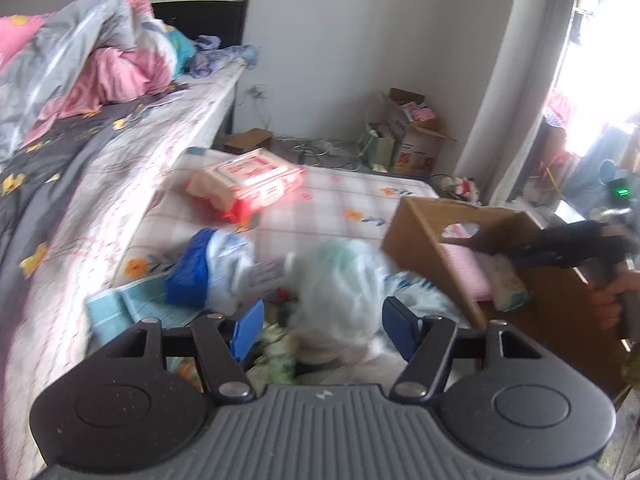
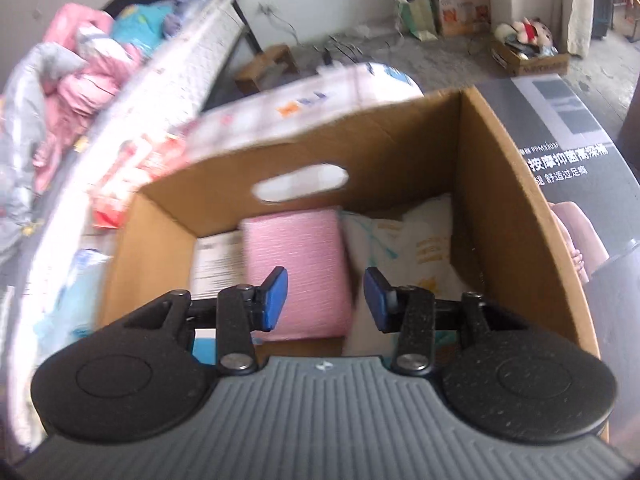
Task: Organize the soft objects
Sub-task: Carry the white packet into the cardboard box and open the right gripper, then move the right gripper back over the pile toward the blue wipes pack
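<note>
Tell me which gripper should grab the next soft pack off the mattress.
Left. The left gripper hangs open right over the white plastic bag on the mattress; the right gripper is open over the cardboard box.

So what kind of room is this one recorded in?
Most likely a bedroom in a home: a bed piled with rumpled quilts, a low mattress beside it strewn with soft packs, and a cardboard box being filled.
</note>
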`<state>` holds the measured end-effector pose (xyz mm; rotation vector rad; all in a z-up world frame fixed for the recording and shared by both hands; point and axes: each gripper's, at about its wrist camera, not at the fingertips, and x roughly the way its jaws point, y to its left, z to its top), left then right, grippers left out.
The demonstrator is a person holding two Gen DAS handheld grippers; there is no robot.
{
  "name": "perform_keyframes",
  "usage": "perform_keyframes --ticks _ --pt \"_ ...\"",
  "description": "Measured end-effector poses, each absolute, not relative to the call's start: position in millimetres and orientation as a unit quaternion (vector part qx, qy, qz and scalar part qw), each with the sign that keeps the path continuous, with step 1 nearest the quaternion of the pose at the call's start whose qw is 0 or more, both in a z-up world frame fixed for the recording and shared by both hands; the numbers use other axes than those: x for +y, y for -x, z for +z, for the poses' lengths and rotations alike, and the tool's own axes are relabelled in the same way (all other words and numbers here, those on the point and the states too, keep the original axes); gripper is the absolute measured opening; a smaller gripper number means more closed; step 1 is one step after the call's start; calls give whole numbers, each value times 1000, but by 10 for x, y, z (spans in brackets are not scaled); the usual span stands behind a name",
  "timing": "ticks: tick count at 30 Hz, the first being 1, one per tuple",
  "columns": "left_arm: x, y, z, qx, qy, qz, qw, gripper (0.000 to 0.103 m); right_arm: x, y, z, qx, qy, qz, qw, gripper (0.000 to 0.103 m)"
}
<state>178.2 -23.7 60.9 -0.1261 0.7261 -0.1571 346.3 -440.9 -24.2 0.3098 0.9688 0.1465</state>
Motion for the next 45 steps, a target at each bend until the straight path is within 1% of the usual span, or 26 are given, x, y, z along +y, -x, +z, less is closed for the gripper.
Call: perform_keyframes --ticks 3,8,13,16,20,25,30,37,40,41,45 --pt "-30 -1648 556 355 64 -58 931 74 -4369 -3194 7 439 -168 93 878 46" --pt "226 -1461 490 356 67 -28 932 74 -4151 -2858 361 414 -189 139 880 49" --pt "388 -1320 446 356 58 -13 933 74 -3740 -2680 564 412 -209 199 864 50" --pt "426 -1255 430 350 43 -6 936 74 -3421 -2635 647 419 -202 228 855 50" --pt "526 -1180 355 360 51 -7 932 74 -2979 -2556 705 427 -196 271 840 52" --pt "657 -1157 307 362 55 -5 930 74 -2434 -2542 614 455 -184 310 814 53" --pt "771 -1279 317 351 62 -4 934 73 -2028 -2747 536 486 -184 329 788 53" --pt "846 -1748 332 350 69 -40 933 71 -1573 -3286 536 500 -176 332 780 56" --pt "819 -2085 270 373 69 -53 924 70 -1445 -3632 410 520 -176 318 773 56" --pt "818 -2207 240 385 70 -52 919 66 -1381 -3774 330 531 -175 309 769 56" --pt "829 -2707 90 422 72 -70 901 65 -1204 -4212 53 570 -173 276 755 56"
